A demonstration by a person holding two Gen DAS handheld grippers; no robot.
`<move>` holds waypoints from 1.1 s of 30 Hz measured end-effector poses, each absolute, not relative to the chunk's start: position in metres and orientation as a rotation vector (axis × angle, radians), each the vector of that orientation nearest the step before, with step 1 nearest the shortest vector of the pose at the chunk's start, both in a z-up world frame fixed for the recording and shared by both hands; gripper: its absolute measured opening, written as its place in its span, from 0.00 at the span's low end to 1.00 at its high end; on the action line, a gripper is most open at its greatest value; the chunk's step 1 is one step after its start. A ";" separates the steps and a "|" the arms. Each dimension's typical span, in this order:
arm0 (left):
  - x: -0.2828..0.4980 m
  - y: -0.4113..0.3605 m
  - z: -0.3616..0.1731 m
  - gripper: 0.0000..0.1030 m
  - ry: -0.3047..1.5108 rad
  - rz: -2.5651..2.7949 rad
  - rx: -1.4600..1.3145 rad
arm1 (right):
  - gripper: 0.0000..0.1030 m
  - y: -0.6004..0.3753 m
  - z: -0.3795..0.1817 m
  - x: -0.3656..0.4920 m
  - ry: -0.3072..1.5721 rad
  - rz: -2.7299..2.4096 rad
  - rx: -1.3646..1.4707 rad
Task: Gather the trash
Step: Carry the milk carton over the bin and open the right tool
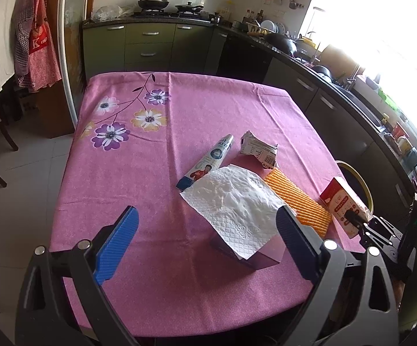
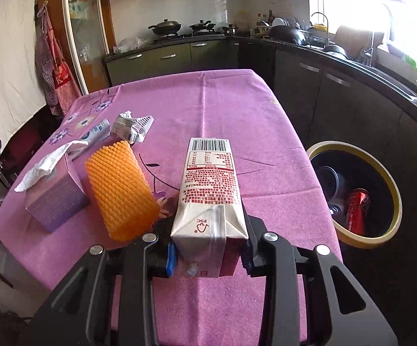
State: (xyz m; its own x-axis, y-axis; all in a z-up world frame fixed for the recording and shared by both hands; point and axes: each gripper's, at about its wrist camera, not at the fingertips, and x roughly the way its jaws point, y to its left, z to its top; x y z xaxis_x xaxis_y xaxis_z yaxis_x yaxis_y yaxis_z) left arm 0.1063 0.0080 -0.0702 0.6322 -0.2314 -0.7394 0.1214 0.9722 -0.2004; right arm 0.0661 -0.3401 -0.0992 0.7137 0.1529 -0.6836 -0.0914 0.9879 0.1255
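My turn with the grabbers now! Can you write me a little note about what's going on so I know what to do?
Right gripper: shut on the milk carton, lifted over the table edge.
Left gripper: open, nothing between its fingers, hovering over the pink table.
Bin: on the floor to the right of the table, with a red can already inside.
Left on the table: paper napkin, tube, crumpled carton, orange pad, purple box.
Next, probably: drop the milk carton in the bin.
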 end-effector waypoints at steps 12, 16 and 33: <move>0.105 0.001 -0.069 0.89 0.864 -0.210 -0.118 | 0.32 -0.381 -0.068 0.060 0.735 0.166 0.209; 0.103 0.000 -0.066 0.89 0.856 -0.213 -0.114 | 0.32 -0.420 -0.049 0.062 0.658 -0.010 0.180; 0.110 -0.004 -0.064 0.90 0.872 -0.205 -0.106 | 0.64 -0.501 -0.094 0.115 0.701 -0.346 0.105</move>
